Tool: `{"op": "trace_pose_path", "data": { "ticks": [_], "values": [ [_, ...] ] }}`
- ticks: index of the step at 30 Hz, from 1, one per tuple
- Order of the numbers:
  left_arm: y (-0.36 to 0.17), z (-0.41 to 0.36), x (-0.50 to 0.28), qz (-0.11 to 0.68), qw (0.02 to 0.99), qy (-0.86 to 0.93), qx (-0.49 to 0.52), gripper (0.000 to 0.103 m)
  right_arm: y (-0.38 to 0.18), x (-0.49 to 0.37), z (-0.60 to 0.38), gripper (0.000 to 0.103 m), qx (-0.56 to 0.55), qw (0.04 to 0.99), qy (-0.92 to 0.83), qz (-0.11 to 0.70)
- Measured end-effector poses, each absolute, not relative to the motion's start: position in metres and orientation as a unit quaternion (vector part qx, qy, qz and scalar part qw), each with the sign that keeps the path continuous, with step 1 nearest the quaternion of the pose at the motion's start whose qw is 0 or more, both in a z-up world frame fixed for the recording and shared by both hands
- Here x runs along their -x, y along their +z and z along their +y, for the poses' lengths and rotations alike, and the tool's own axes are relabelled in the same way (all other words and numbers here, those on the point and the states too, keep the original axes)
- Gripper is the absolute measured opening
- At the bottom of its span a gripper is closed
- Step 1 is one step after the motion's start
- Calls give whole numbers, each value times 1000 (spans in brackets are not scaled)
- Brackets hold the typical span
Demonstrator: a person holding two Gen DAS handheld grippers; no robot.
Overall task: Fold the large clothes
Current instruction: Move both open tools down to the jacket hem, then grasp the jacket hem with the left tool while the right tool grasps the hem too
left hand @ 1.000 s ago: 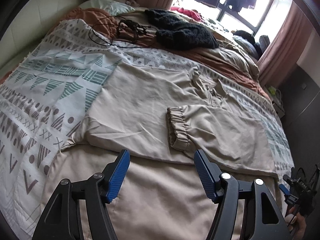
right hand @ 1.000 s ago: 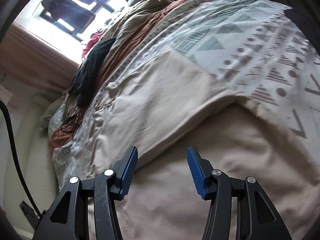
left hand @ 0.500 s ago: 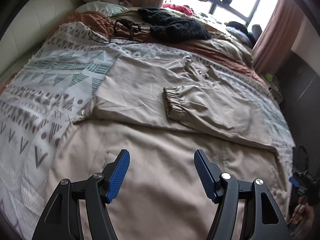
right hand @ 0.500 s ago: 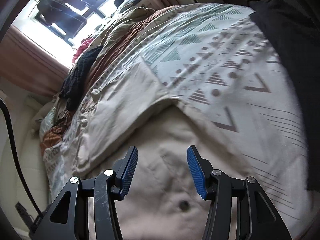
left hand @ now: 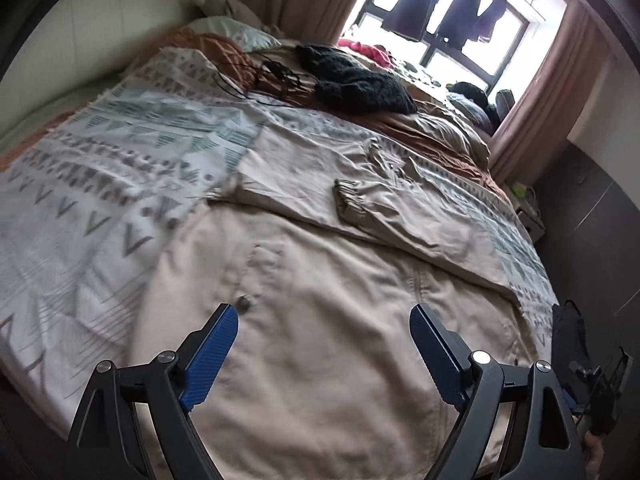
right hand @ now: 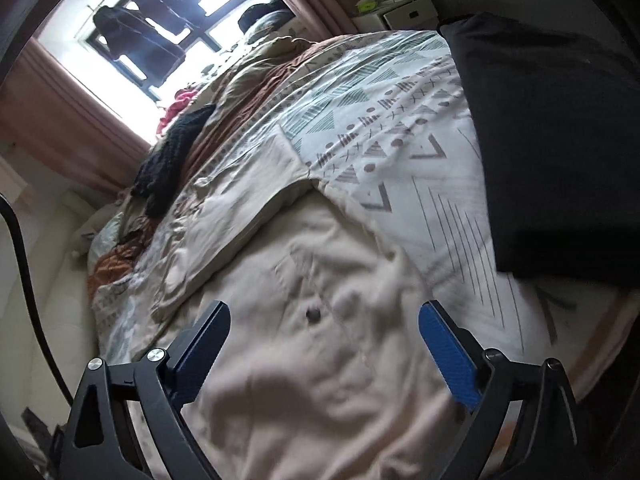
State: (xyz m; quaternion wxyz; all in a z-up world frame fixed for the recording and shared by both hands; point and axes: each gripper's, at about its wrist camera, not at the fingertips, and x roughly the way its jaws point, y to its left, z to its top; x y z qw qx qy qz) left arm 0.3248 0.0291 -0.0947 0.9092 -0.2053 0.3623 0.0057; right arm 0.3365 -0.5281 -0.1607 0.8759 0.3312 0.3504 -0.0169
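Note:
A large beige jacket point(left hand: 320, 320) lies spread on the bed, its elastic-cuffed sleeve point(left hand: 352, 208) folded across the chest. A dark snap button point(left hand: 243, 301) sits on its lower front. My left gripper point(left hand: 324, 316) hovers over the jacket's lower part, jaws opening wide, nothing between the blue pads point(left hand: 212, 356). In the right wrist view the same jacket point(right hand: 312, 352) fills the foreground with a snap button point(right hand: 313, 314). My right gripper point(right hand: 325, 312) hangs above it, jaws opening wide, no cloth between them.
A patterned white and teal bedspread point(left hand: 100, 168) covers the bed. A black knit garment point(left hand: 356, 80) and cables point(left hand: 272, 76) lie near the pillows. A dark cloth point(right hand: 552, 140) lies at the bed's right edge. A window with hanging clothes point(left hand: 448, 12) is behind.
Both grippers have drawn back toward the foot of the bed, so more of the jacket's lower part shows. Both sets of jaws have spread wider.

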Motion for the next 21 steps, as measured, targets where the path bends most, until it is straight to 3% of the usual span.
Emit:
{"op": "trace_pose_path", "data": {
  "ticks": [15,21],
  "values": [
    [-108,82,-231,345,911,22,223,88,-184,-254,-534,96,-326,883,4,338],
    [-128,98,-210,350,907,24,232,84,-197,-233,-539,87,-321,880,11,349]
  ]
}}
